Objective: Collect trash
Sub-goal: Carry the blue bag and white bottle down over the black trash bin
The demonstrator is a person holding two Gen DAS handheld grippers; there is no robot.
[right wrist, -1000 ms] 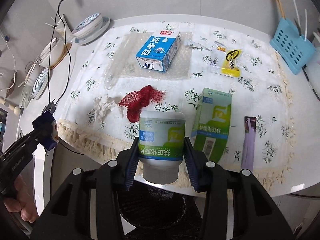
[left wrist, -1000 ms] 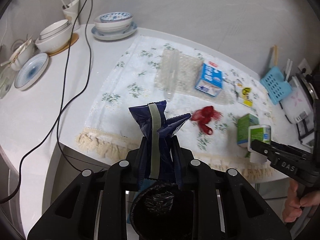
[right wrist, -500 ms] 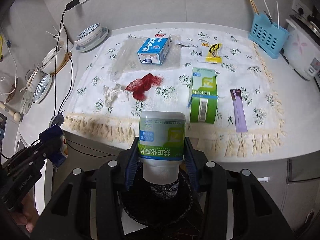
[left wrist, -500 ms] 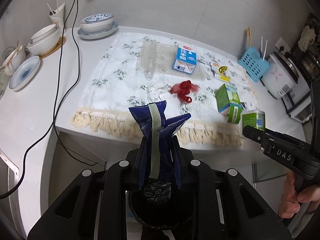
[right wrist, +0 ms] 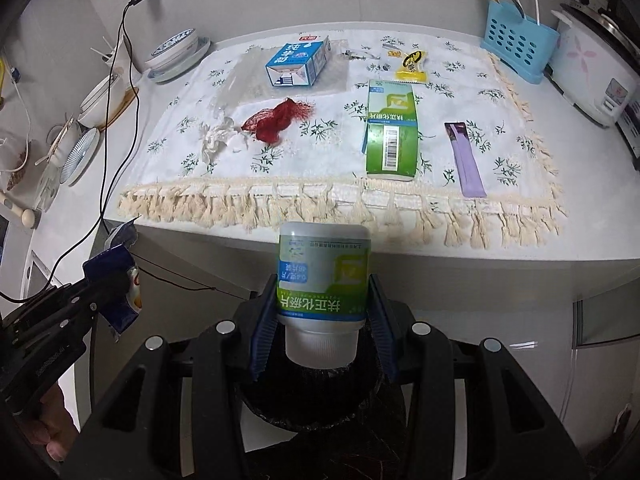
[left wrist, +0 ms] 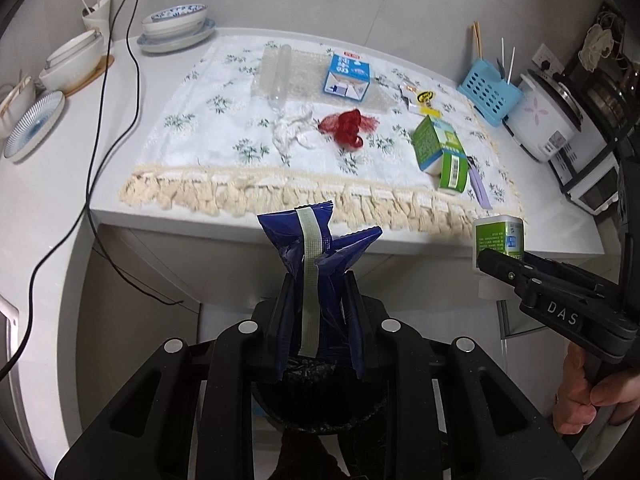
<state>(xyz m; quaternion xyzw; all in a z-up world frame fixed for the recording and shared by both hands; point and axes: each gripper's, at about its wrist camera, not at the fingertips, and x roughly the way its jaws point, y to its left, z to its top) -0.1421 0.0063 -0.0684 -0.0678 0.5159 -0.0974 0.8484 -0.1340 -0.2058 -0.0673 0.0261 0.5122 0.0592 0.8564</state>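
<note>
My left gripper (left wrist: 318,320) is shut on a crumpled dark blue snack wrapper (left wrist: 316,252), held off the counter's front edge above a black-lined trash bin (left wrist: 320,408). My right gripper (right wrist: 322,320) is shut on a white bottle with a green label (right wrist: 322,276), cap down, over the same bin (right wrist: 308,400). In the left wrist view the bottle (left wrist: 498,240) and right gripper show at the right. On the floral cloth (right wrist: 332,148) lie a green box (right wrist: 392,132), a red net (right wrist: 276,120), a white tissue (right wrist: 218,140), a blue milk carton (right wrist: 298,62), a yellow wrapper (right wrist: 412,66) and a purple sachet (right wrist: 466,158).
Bowls and plates (left wrist: 176,28) stand at the counter's left, with a black cable (left wrist: 116,120) trailing over the edge. A blue utensil holder (right wrist: 518,46) and a rice cooker (right wrist: 592,68) stand at the right. A clear bubble-wrap sheet (right wrist: 248,76) lies under the carton. A hand (left wrist: 588,396) holds the right gripper.
Both grippers have drawn back from the counter, off its front edge and slightly lower, each keeping its item. The bin now lies under both; a white tissue has come into the left view.
</note>
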